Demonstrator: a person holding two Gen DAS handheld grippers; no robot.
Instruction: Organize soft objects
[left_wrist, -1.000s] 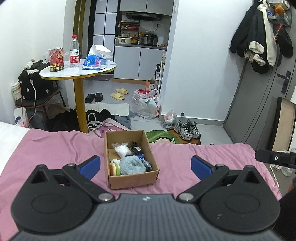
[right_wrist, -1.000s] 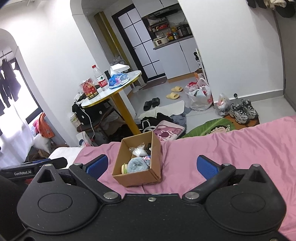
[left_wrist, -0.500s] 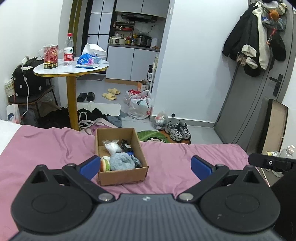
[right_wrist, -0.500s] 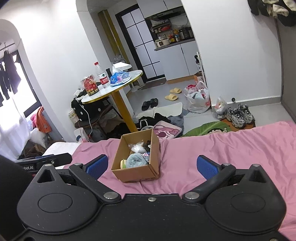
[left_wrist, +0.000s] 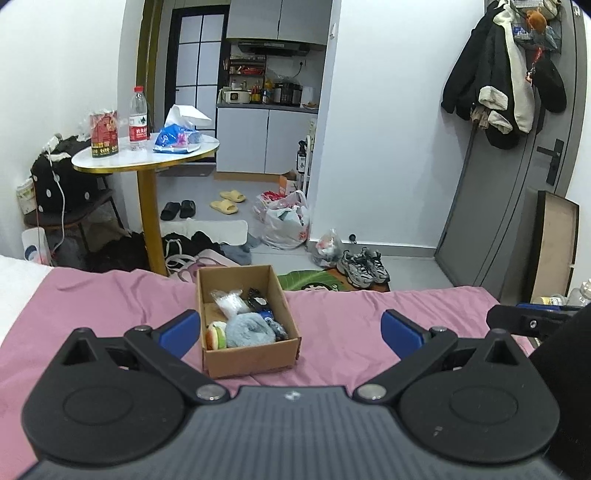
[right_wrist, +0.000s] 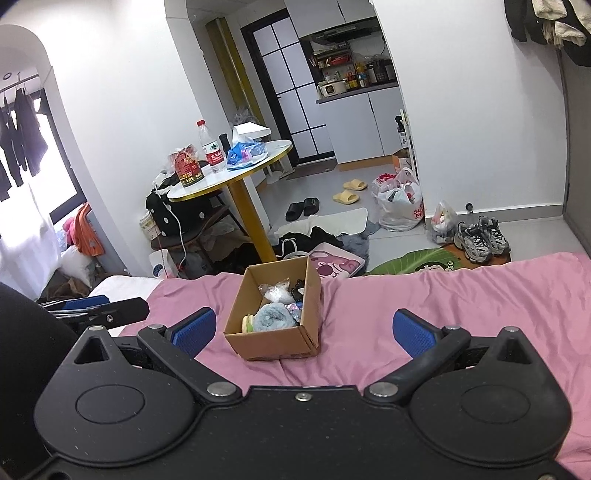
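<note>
Our left gripper (left_wrist: 290, 326) and right gripper (right_wrist: 301, 330) both gape wide, holding nothing; the box (left_wrist: 248, 356) sits centre frame on the pink sheet (left_wrist: 351, 306), a blue cloth (left_wrist: 249, 329) inside; closing on its thin wall could tip it.

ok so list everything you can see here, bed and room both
cardboard box: 1, brown, open, on the bed
fluffy cloth: 1, pale blue, in the box, near end
burger toy: 1, tan and green, in the box beside the cloth
clear bag: 1, whitish, in the box, far end
bed sheet: 1, pink
round table: 1, white top, gold leg
water bottle: 1, clear, red label, on the table
slippers: 2, yellow, on the floor
sneakers: 2, grey, by the door
coats: several, black, on the door
left gripper: black, blue pads, jaws open
right gripper: same, jaws open
</note>
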